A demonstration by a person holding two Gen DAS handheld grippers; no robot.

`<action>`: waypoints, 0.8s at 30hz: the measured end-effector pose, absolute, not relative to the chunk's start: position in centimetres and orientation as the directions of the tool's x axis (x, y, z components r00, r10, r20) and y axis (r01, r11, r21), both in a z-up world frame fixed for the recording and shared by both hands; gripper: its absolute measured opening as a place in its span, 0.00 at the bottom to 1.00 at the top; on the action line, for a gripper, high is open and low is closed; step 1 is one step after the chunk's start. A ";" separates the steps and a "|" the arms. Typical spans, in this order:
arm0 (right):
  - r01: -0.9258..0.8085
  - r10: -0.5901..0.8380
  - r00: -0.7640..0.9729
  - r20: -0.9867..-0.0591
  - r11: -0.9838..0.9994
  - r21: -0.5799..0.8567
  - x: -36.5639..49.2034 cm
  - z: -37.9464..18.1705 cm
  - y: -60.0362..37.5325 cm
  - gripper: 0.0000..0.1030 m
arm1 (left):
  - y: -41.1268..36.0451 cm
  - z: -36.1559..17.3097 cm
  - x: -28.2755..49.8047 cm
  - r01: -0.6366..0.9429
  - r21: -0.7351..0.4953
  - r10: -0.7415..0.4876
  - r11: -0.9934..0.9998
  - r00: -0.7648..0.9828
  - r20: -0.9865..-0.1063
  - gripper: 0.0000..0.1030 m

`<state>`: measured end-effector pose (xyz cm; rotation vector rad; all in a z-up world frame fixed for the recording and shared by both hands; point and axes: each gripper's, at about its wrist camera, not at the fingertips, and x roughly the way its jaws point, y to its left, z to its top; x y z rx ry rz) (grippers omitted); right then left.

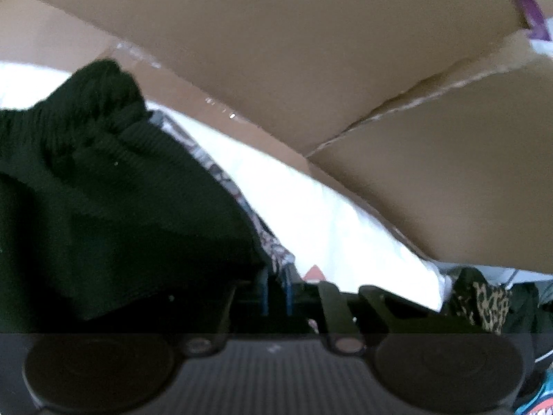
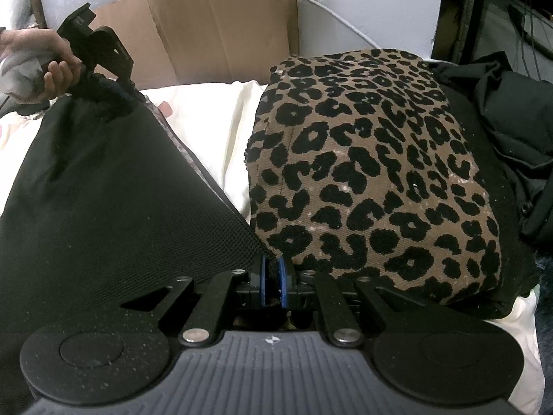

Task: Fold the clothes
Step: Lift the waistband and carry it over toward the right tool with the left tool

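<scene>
A black knit garment (image 2: 103,180) is stretched between my two grippers above the white bedding (image 2: 214,121). My right gripper (image 2: 273,287) is shut on its near corner, the blue pads pressed together over the fabric. At the upper left of the right wrist view, a hand (image 2: 52,65) holds my left gripper (image 2: 114,90), which pinches the bunched far corner. In the left wrist view the black garment (image 1: 103,190) fills the left side. There my left gripper (image 1: 276,294) has its blue pads close together with dark cloth at them.
A folded leopard-print garment (image 2: 373,180) lies on the bed right of the black one, with a black jacket (image 2: 511,121) beyond it. A cardboard box (image 2: 214,27) stands against the wall behind the bed. It looms close in the left wrist view, cardboard box (image 1: 311,52).
</scene>
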<state>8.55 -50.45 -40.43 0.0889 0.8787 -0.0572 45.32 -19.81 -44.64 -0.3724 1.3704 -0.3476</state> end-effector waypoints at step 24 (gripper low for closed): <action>0.117 -0.037 0.617 -0.786 0.992 0.046 8.7 -40.1 -50.6 0.07 | -22.0 -42.4 43.5 0.262 -0.480 -0.522 0.837 0.121 -0.844 0.39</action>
